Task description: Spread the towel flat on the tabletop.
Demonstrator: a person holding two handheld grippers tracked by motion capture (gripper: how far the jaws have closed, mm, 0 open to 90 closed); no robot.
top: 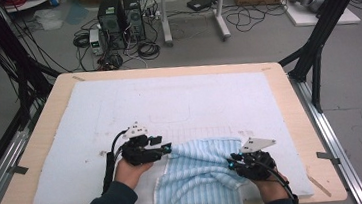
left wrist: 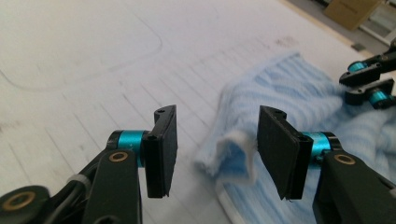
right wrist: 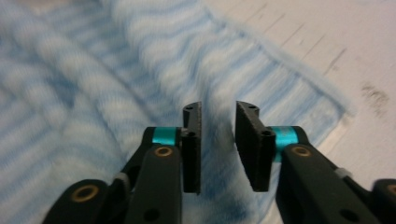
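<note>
My left jaws stand released around the towel corner; right jaws part, seemingly gripping nothing. Soft, light cloth at the surface's near edge: pinch corners.

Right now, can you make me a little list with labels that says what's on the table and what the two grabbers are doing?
table cover: white mat on a wooden table
cloth: rumpled blue striped towel at the near edge
left gripper: jaws apart, a raised towel corner stands between them, not pinched
right gripper: jaws a little apart, over the towel, nothing pinched
hands: one holds each gripper
</note>
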